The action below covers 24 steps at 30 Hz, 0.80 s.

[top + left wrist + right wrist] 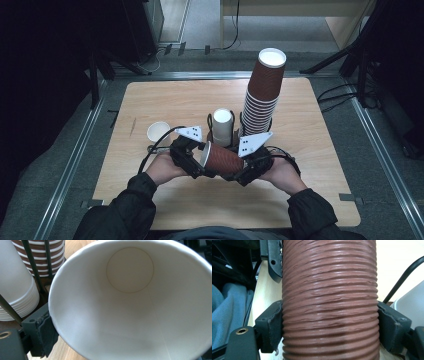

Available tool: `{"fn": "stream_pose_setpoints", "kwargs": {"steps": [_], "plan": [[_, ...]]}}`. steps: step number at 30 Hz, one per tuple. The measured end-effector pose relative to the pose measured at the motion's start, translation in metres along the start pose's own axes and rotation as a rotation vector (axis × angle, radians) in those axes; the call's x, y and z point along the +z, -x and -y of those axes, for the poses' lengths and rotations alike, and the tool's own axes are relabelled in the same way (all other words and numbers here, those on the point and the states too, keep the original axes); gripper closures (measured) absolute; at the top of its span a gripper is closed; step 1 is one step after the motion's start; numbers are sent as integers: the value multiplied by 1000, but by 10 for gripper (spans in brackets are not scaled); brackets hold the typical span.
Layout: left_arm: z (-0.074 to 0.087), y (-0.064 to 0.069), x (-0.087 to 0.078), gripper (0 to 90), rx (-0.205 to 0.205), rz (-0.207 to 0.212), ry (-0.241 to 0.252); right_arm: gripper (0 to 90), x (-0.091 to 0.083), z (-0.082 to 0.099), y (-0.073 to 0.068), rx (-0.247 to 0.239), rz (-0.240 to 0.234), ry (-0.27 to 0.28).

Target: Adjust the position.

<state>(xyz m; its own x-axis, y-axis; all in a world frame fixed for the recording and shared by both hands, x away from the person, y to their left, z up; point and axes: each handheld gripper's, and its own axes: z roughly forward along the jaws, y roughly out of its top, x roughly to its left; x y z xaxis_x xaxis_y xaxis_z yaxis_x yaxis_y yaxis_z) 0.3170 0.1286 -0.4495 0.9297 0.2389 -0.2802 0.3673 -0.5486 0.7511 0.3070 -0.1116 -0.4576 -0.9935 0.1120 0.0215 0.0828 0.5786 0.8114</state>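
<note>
Item: light wood table (pixel 165 100), grey floor, dark room.
Ribbed brown paper cup (pixel 222 159) lies level, mouth leftward; right gripper (pixel 245 167) clamps it; left gripper (pixel 192 160) touches its rim, grip unclear.

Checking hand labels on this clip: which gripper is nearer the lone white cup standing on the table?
Left. The left gripper is just right of the white cup; the right gripper, clamped on the brown cup, is farther right.

Both hands meet low — right gripper (pixel 239 167) clamped, left gripper (pixel 196 161) alongside.
</note>
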Motion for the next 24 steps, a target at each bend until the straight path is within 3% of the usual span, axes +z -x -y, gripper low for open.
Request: {"fn": "stream_pose_setpoints", "kwargs": {"steps": [14,18,24], "plan": [[-4,0,-9,51,-25,-15,-1,143,-3,-3,1,34,-5,9],[-3,-1,-16,51,-17,-33,-3,139,-2,1,3,62,-2,-21],[-2,-1,-23,51,17,-83,-49,139,1,6,6,97,1,-73]]}}
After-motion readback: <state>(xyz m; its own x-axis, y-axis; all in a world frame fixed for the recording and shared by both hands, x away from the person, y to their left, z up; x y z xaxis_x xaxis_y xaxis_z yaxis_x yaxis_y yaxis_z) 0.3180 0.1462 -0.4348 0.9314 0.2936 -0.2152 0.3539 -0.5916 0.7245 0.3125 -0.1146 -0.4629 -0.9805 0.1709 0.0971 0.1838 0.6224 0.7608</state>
